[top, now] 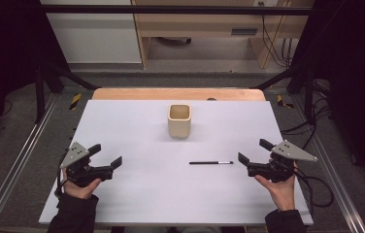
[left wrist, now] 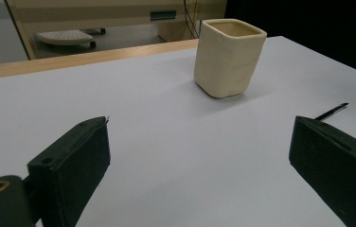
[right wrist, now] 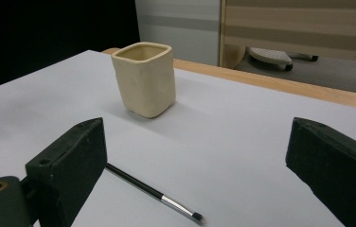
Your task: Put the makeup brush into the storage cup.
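Observation:
A cream square cup [top: 179, 121] stands upright at the middle back of the white table [top: 137, 194]. A thin black brush [top: 210, 162] with a silver ferrule lies flat right of centre. My left gripper [top: 106, 155] rests at the left edge, open and empty, facing the cup [left wrist: 229, 56]; the brush tip [left wrist: 332, 111] peeks beside its right jaw. My right gripper [top: 255, 151] is held at the right edge, open and empty, just right of the brush. In the right gripper view the brush [right wrist: 155, 192] lies near the left jaw, with the cup [right wrist: 145, 78] farther off.
A wooden strip [top: 178, 93] borders the table's far edge. Metal frame rails [top: 18, 160] run along both sides. Cables [top: 316, 187] trail from the right gripper over the table's right edge. A desk and a chair base [right wrist: 271, 56] stand beyond the table.

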The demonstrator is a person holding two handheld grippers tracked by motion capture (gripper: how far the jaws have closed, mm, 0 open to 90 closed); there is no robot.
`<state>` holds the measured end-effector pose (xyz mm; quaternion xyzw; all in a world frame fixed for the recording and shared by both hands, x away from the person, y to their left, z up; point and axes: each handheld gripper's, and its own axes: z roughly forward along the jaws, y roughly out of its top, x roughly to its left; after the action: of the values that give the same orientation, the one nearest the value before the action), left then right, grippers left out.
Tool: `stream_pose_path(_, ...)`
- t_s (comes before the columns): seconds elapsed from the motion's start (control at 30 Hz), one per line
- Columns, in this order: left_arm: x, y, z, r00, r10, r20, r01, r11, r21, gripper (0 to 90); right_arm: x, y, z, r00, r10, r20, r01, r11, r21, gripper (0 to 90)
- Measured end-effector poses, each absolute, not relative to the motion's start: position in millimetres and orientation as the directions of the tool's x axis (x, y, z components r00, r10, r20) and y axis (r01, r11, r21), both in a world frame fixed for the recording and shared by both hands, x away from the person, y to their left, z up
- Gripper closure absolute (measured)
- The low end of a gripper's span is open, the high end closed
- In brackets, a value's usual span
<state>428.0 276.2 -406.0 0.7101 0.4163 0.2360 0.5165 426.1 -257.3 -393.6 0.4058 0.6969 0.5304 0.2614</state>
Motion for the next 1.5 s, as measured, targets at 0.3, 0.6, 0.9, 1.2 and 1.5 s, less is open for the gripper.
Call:
stream_pose_path(0.3, 428.0, 278.6, -409.8, 0.535, 0.839, -0.097, 0.358, -0.121, 0.926, 5.8, 426.6, -255.8, -393.2, -0.530, 0.846, 0.057, 0.300, 0.124, 0.946, 6.5)
stream_pose_path(0.6, 429.6, 279.3, -412.7, 0.529, 0.844, -0.089, 0.365, -0.132, 0.921, 5.5, 431.4, -245.2, -392.1, -0.549, 0.835, 0.031, 0.299, 0.162, 0.940, 6.6)
stream_pose_path(0.9, 430.4, 278.7, -413.7, 0.531, 0.843, -0.084, 0.369, -0.141, 0.919, 5.4, 442.9, -221.4, -394.0, -0.578, 0.816, 0.003, 0.325, 0.227, 0.918, 6.6)
stream_pose_path(1.2, 430.4, 279.5, -413.7, 0.526, 0.846, -0.085, 0.369, -0.137, 0.919, 5.3, 455.0, -194.8, -397.4, -0.620, 0.784, -0.001, 0.347, 0.275, 0.897, 7.4)
stream_pose_path(1.5, 430.5, 280.5, -414.1, 0.525, 0.847, -0.084, 0.370, -0.138, 0.919, 5.3, 474.2, -171.5, -411.0, -0.646, 0.763, 0.007, 0.375, 0.310, 0.874, 8.9)
